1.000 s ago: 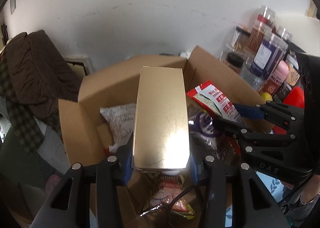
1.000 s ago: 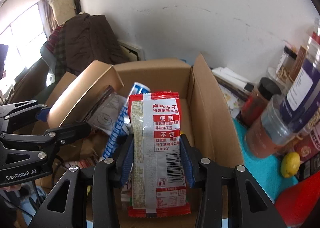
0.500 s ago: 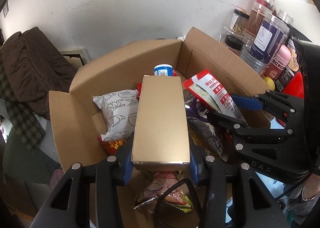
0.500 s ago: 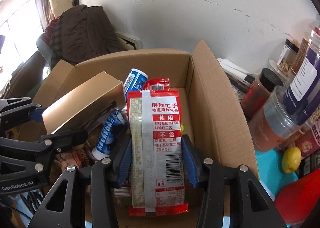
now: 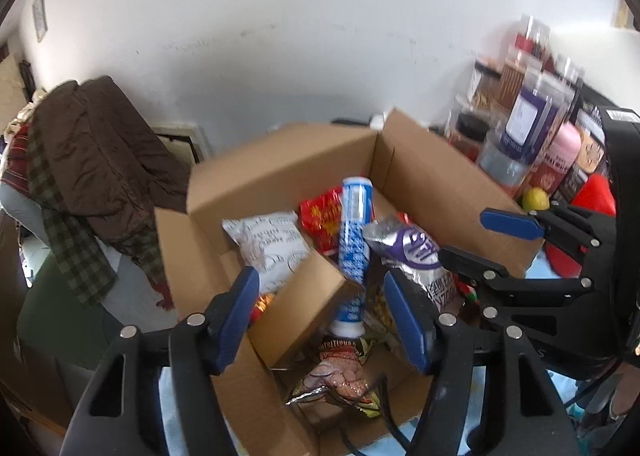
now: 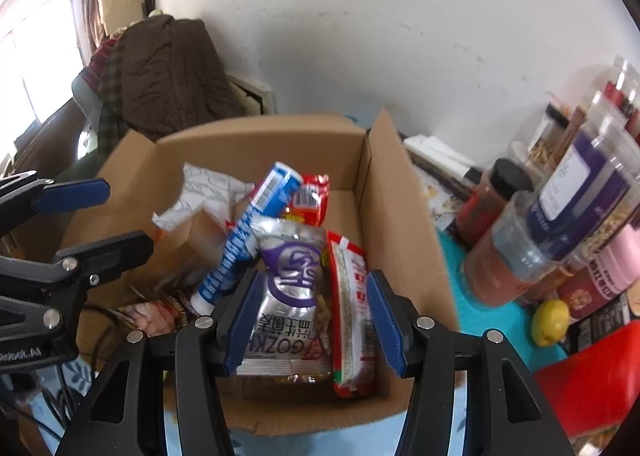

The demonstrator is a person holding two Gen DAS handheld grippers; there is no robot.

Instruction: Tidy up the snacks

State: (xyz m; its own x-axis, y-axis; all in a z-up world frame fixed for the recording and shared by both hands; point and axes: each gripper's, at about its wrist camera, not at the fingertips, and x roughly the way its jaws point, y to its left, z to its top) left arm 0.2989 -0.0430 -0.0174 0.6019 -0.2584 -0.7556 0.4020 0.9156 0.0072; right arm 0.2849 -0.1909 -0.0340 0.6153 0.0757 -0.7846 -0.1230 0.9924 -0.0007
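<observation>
Both drops are done! The left gripper [image 5: 320,316] is spreading its jaws with nothing between them now, and the small brown box [image 5: 300,304] it carried a second ago lies tilted inside the big carton [image 5: 280,167], near its front left corner. The right gripper [image 6: 308,320] is widening too: its red packet [image 6: 352,308] has slipped free and stands along the carton's right wall, beside the silver bag [image 6: 292,288]. Two snacks stowed, both hands free for the next.
</observation>
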